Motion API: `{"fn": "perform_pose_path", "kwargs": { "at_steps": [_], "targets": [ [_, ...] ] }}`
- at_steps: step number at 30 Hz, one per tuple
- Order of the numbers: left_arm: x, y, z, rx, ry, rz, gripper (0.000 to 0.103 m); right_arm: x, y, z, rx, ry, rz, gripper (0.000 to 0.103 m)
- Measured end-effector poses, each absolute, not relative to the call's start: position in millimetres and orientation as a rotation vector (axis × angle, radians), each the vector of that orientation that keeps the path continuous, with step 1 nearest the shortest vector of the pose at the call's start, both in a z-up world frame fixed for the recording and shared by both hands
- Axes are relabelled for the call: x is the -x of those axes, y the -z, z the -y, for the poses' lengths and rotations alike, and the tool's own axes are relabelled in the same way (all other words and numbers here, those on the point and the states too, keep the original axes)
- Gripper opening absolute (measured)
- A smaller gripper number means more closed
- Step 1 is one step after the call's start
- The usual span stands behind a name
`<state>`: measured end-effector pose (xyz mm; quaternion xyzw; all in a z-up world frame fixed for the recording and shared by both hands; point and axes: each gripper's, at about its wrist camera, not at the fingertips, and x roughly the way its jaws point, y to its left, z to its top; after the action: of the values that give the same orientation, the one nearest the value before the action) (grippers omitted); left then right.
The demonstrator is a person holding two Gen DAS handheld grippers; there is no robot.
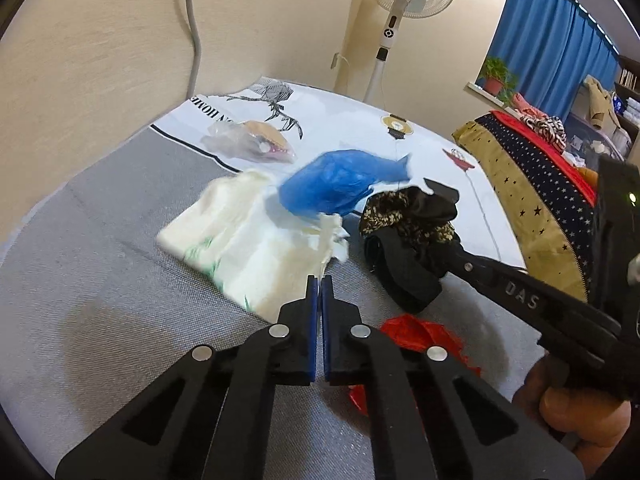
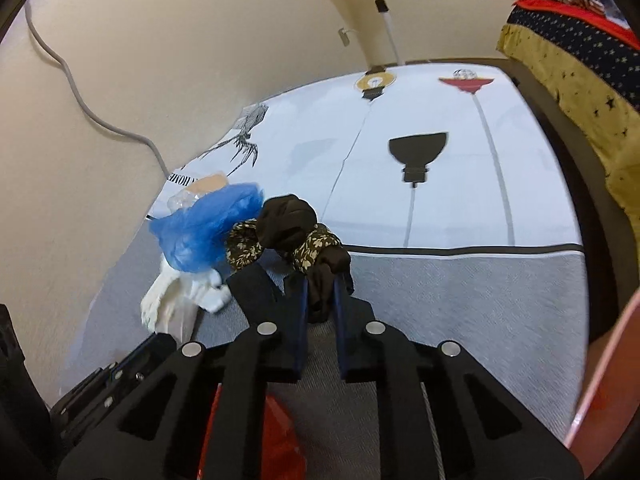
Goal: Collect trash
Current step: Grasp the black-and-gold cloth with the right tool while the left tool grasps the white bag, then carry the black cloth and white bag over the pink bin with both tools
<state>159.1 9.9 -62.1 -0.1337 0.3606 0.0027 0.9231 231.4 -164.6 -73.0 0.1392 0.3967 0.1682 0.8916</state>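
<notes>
My left gripper [image 1: 320, 280] is shut, its tips at the near edge of a white plastic bag [image 1: 248, 240] that looks lifted and blurred; whether it pinches the bag I cannot tell. A blue plastic bag [image 1: 336, 184] lies behind it, also seen in the right wrist view [image 2: 204, 228]. My right gripper [image 2: 320, 284] is shut on a dark brown floral cloth [image 2: 288, 232], which also shows in the left wrist view [image 1: 408, 216]. A red bag [image 1: 424, 332] lies beneath both grippers.
A clear bag with food scraps [image 1: 256, 140] lies farther back on the printed white sheet [image 2: 420, 184]. A standing fan [image 1: 392, 20] is against the wall. A star-patterned blanket [image 1: 536, 200] with piled clothes is to the right.
</notes>
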Motion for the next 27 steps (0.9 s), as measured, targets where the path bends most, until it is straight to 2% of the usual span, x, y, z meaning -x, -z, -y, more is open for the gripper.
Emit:
{"fn": "perform_pose_path", "kwargs": {
  "at_steps": [27],
  "targets": [
    [-84.4,8.1,28.4,0.215,0.158,-0.659,0.001,-94.5,-6.4,236.6,-0.257,-0.124,-0.640,0.010]
  ]
}}
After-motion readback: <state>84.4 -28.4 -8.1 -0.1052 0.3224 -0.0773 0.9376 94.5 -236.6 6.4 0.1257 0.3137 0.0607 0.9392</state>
